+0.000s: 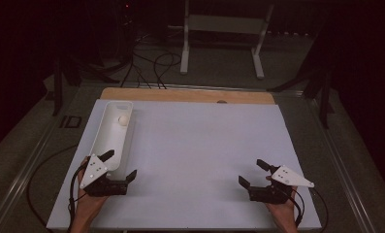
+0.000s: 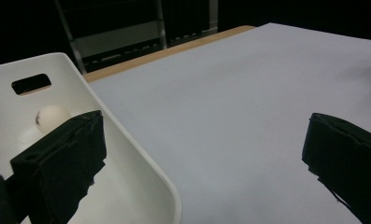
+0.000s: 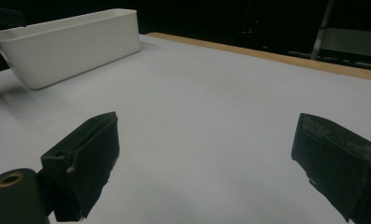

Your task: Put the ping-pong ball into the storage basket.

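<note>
Two black padded jaws of the right gripper (image 3: 206, 163) rise from below, set wide apart with nothing between them. Under and ahead of them lies a pale grey-white flat tabletop (image 3: 211, 93). Far ahead to the gripper's left stands a long white plastic bin (image 3: 71, 44), resting on that surface. A light wooden strip (image 3: 267, 56) edges the tabletop's far side.
</note>
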